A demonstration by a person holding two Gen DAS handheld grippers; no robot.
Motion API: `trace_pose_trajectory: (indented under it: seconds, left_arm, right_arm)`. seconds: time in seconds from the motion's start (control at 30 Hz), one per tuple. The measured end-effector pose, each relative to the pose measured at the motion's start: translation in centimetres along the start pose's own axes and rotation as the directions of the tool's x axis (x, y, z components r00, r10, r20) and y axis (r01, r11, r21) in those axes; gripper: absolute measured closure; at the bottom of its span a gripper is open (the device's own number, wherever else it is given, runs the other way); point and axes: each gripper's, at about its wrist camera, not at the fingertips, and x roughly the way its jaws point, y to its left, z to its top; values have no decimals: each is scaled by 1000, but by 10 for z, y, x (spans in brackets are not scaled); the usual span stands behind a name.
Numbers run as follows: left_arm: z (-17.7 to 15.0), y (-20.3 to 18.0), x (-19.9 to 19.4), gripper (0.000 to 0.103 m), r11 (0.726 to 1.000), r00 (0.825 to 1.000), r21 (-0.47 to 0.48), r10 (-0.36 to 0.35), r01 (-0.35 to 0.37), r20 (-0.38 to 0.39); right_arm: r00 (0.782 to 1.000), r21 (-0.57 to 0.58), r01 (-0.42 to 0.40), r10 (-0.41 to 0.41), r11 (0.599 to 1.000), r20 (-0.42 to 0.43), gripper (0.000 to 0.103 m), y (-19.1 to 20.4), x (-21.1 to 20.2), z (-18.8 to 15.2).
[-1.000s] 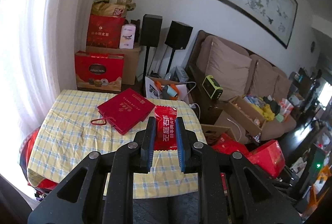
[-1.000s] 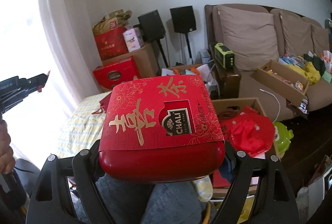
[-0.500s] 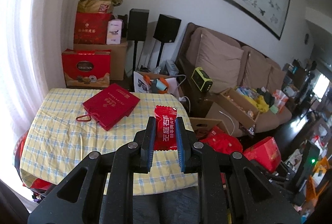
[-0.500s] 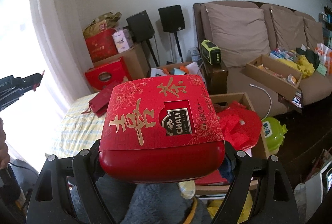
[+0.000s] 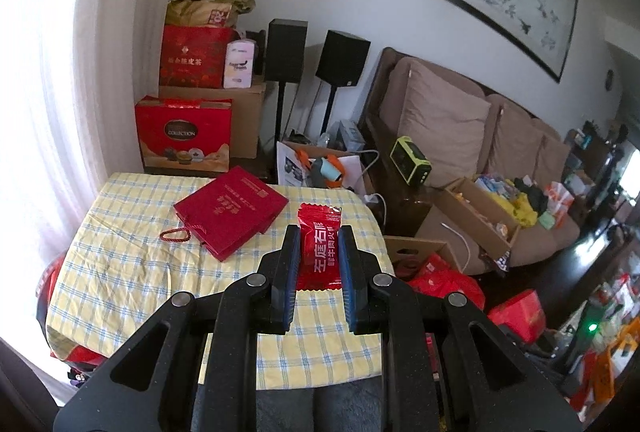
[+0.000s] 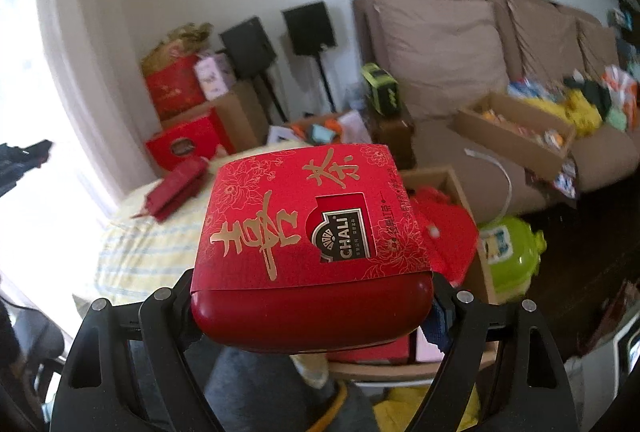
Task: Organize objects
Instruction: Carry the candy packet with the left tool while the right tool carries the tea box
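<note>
A: What do you have in your left tool [image 5: 319, 252]?

B: You have its jaws drawn almost together on a red snack packet [image 5: 319, 243] with white characters. The blue pads press its two long sides, and it stands upright between them, its crimped top edge clear of the tips. It hangs in the air over the near right part of the tabletop [image 5: 120, 272], which wears a yellow checked cloth.

A: And your right tool [image 6: 312, 306]?

B: Your right tool stands spread wide, clamped on a red tea box [image 6: 312, 232] with a rounded glossy base and a red sleeve printed in gold. Only the right blue pad shows, at the box's near right corner; the left one is hidden behind the box. The box fills the middle of that view and sits level, held up above the tabletop's right side.

A: What lies on the tabletop?

B: A flat red gift bag [image 5: 230, 214] with a cord handle, lying on the cloth towards the far side, left of your packet and apart from it.

A: Beyond that?

B: Far left, stacked red gift boxes [image 5: 184, 130] on the floor against the wall, with two black speakers [image 5: 286, 50] on stands beside them. To the right, a brown sofa [image 5: 460, 136] carries an open cardboard box [image 5: 476, 216] of odds and ends. In your right view a green round container [image 6: 508, 252] sits on the dark floor, near right.
</note>
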Motion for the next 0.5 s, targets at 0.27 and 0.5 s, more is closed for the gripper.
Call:
trace_pose_trajectory:
  seconds: [0.27,0.5]
  left_arm:
    - [-9,-17,24,86,1000,999,16,-12,13,-43]
    - [-29,-54,49,86,995,991,66,-59,68,-122]
  right_arm:
    - [995,42,94,-92,995,-43,18,-54,28,-18]
    - [984,84,161,-153,983,-95,18,-99,53,-47]
